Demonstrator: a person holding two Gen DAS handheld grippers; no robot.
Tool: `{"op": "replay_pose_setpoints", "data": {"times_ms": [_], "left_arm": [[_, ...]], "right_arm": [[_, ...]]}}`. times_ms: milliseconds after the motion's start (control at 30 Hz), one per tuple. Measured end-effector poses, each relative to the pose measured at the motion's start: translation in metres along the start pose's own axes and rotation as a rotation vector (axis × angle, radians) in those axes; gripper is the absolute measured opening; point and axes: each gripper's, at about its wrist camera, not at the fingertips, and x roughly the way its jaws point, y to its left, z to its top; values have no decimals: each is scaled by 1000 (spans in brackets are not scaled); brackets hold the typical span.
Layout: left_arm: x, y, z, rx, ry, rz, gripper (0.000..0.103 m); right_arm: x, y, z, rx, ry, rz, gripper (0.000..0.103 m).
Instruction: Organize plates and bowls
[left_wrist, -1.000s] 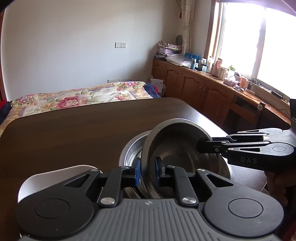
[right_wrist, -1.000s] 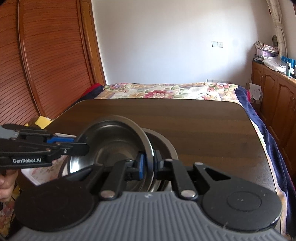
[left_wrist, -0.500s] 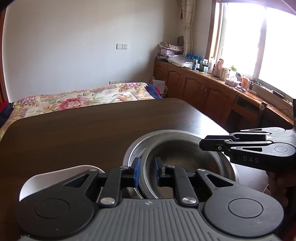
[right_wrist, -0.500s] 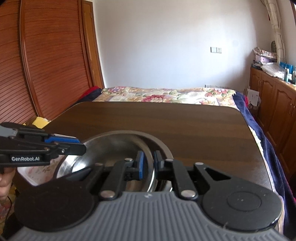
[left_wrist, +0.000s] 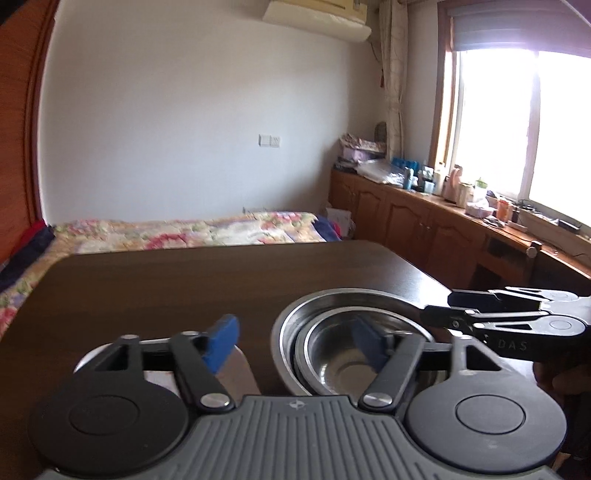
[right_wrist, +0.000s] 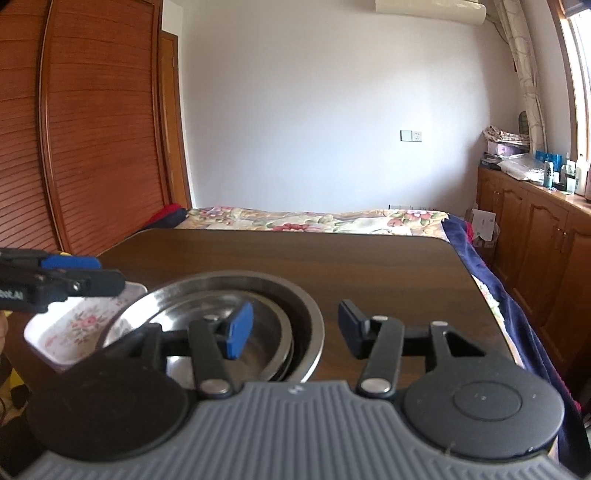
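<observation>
A smaller steel bowl (left_wrist: 341, 354) sits nested inside a larger steel bowl (left_wrist: 295, 325) on the dark wooden surface (left_wrist: 184, 288), level and resting on its own weight, so the stack needs no support. That is likely why both tools stand with their jaws spread wide and nothing between them. The left gripper (left_wrist: 295, 345) hovers over the near-left rim of the stack, one blue pad above the bare surface and the other over the inner bowl. The right gripper (right_wrist: 295, 328) hangs at the stack's right edge, one pad over the bowls and the other beyond the outer rim.

Just left of the bowls lies a white rectangular floral dish (right_wrist: 74, 328), apart from the stack and uncovered; the left tool's fingers pass above its far corner in the right wrist view. Nesting by size keeps the footprint small, and the dish, being a different shape, seems the next piece to sort. The bowl stacking looks finished.
</observation>
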Motion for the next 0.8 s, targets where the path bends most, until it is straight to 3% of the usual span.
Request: {"op": "replay_pose_setpoints", "data": {"times_ms": [200, 267, 400, 633, 800], "left_arm": [[1, -3, -15, 5, -11, 17, 99], [2, -4, -20, -10, -9, 9, 98], [6, -6, -26, -17, 26, -11, 87], [12, -3, -28, -33, 58, -6, 85], [15, -7, -31, -33, 77, -24, 75]], "right_arm": [[2, -2, -15, 34, -18, -16, 65], [1, -1, -20, 47, -24, -14, 65], [4, 1, -23, 57, -26, -5, 65], [5, 1, -26, 69, -48, -12, 65], [6, -2, -27, 94, -50, 5, 65]]}}
